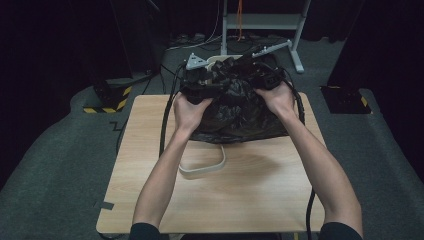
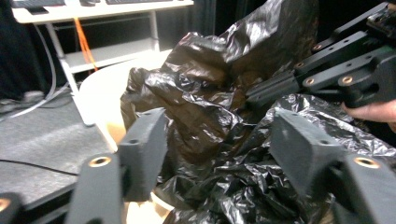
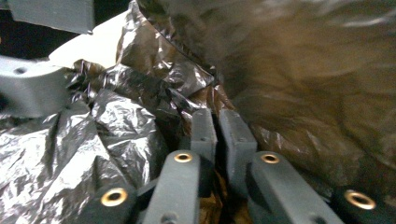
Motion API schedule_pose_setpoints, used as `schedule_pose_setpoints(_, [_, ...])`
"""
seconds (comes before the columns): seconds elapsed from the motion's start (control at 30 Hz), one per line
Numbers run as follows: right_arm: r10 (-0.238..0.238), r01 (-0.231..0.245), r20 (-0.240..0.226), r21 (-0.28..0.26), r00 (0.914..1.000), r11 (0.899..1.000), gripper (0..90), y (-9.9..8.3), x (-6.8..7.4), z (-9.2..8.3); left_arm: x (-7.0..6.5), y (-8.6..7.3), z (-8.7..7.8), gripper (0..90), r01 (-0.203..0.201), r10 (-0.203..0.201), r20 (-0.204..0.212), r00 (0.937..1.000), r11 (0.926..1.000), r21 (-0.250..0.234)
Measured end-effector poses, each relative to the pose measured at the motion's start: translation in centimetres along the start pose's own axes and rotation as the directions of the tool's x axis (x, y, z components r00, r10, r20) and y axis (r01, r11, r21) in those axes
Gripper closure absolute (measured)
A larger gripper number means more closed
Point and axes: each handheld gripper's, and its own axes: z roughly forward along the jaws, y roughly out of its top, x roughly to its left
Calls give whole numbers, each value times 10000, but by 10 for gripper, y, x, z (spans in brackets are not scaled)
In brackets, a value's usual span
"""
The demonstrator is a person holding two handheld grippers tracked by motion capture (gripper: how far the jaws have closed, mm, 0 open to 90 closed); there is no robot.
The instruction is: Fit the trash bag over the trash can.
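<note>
Black plastic bin bag (image 1: 240, 107) bunched over the cream-coloured bin (image 1: 202, 167) lying on the wooden table (image 1: 250, 200), far end, both hands on it. Right gripper (image 3: 215, 122) pinched nearly closed on a fold of film, left gripper (image 2: 219, 140) spread wide with crumpled plastic between the pads, not pressed. Risks, judged: thin film tearing or slipping from the narrow pinch if pulled sideways; wide jaws closing on too many layers and sealing the mouth; bin dragged toward table edge.
</note>
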Motion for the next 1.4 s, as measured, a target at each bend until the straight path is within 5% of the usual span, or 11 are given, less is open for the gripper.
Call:
schedule_pose_setpoints(0.13, [-4,5,-227,54,9997,10000,740,-2,0,0,2,-1,9,467,-3,5,-65,10000,9996,292])
schedule_pose_setpoints(0.27, [59,-71,-253,-469,9997,9989,629,-5,2,-12,4,-3,13,552,-81,93,-220,9997,9984,551])
schedule_pose_setpoints(0.53, [89,29,643,-1818,9979,9833,525,-10,-3,-52,5,-5,18,623,-96,131,-386,9992,9961,880])
schedule_pose_setpoints(0.63, [385,-178,1112,-1813,9931,9833,483,-14,-10,-57,5,-5,18,631,-105,143,-378,9992,9953,968])
schedule_pose_setpoints(0.8, [1049,-859,1182,-1552,9874,9841,413,-22,-20,-43,5,-5,18,646,-132,167,-361,9992,9952,965])
schedule_pose_setpoints(0.93, [1109,-949,1115,-1399,9876,9856,531,-23,-23,-33,5,-5,18,646,-146,183,-372,9991,9950,991])
schedule_pose_setpoints(1.07, [446,-243,1700,-1199,9844,9925,697,-24,-19,-30,6,-5,18,633,-110,147,-371,9992,9952,973])
schedule_pose_setpoints(1.2, [136,78,1927,-1100,9812,9939,763,-24,-16,-32,7,-5,19,612,-34,56,-242,9997,9959,905])
schedule_pose_setpoints(1.4, [-292,616,2119,-1477,9768,9871,879,-18,-8,-42,8,-3,12,466,166,-165,-5,9999,9990,421])
